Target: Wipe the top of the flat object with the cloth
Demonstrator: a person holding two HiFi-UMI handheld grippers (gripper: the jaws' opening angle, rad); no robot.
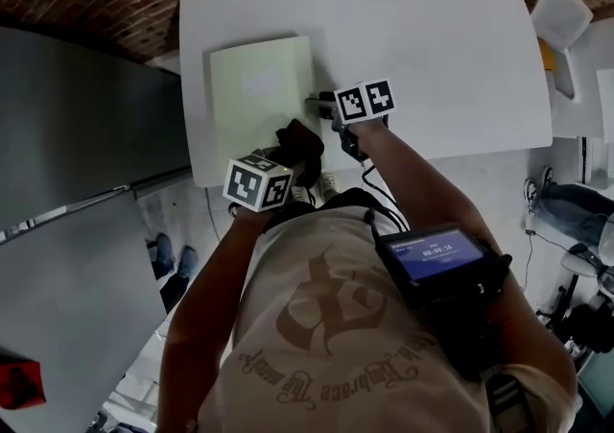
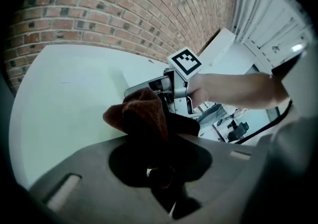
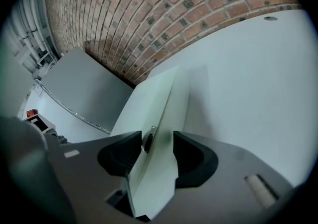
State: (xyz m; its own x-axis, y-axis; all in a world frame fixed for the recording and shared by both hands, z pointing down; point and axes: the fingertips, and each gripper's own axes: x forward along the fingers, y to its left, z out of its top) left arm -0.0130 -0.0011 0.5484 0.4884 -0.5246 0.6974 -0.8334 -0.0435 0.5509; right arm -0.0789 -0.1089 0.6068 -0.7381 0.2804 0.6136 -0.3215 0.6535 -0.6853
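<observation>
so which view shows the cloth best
The left gripper view: the brown cloth sits bunched right in front, pinched in the left gripper's jaws. The head view shows only a dark lump by the pale green flat object. The right gripper view misses it.

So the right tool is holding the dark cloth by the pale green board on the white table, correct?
No, the left tool holds the dark cloth, as the left gripper view shows. It is by the pale green board on the white table.
</observation>
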